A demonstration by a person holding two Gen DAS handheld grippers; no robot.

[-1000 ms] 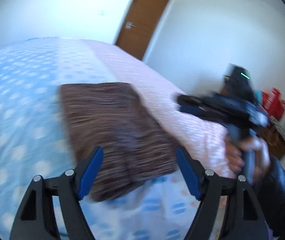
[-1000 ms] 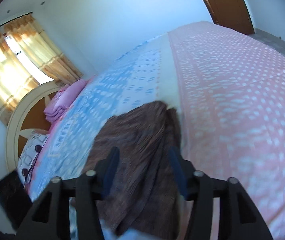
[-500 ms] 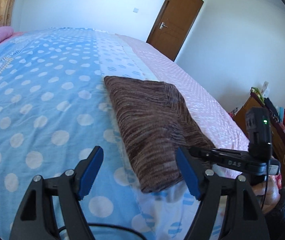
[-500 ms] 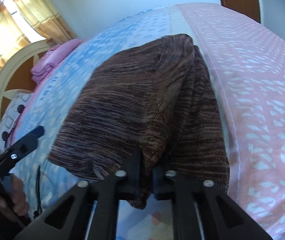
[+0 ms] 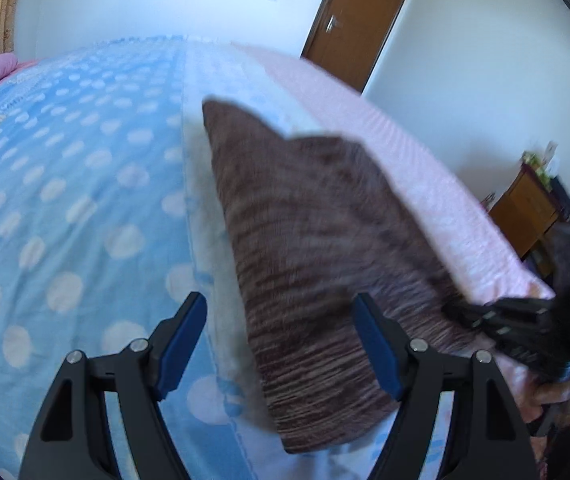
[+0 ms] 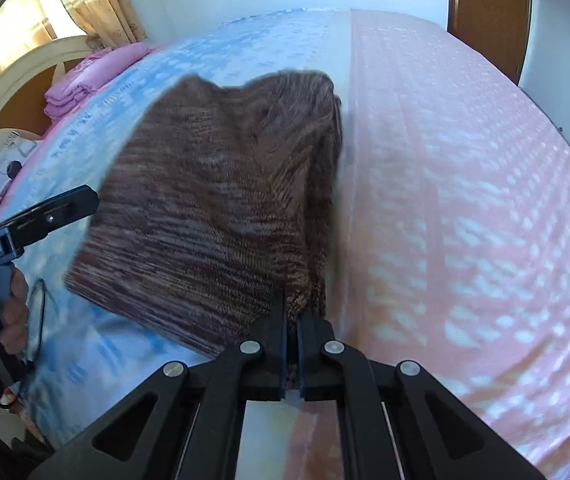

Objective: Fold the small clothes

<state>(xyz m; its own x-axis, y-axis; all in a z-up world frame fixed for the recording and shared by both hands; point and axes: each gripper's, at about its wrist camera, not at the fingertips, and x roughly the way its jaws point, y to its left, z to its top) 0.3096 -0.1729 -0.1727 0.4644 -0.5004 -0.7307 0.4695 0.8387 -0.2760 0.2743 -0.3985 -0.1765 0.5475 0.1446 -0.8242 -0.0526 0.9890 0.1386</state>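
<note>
A folded brown knitted garment (image 5: 317, 248) lies on the bed and is lifted at its near right corner. My right gripper (image 6: 291, 308) is shut on that near edge of the garment (image 6: 221, 200) and holds it up off the bedspread. My left gripper (image 5: 281, 340) is open and empty, low over the garment's near left edge, with the blue pads either side of it. The right gripper also shows in the left wrist view (image 5: 501, 320), and the left gripper in the right wrist view (image 6: 45, 212).
The bed has a blue polka-dot cover (image 5: 65, 200) on the left and a pink dotted cover (image 6: 465, 200) on the right. Pink folded bedding (image 6: 81, 84) lies by the headboard. A brown door (image 5: 357, 20) and a wooden cabinet (image 5: 525, 208) stand beyond the bed.
My right gripper closed on the garment's near edge and has lifted it, so the far part rises off the bed. My left gripper stayed open and moved slightly nearer.
</note>
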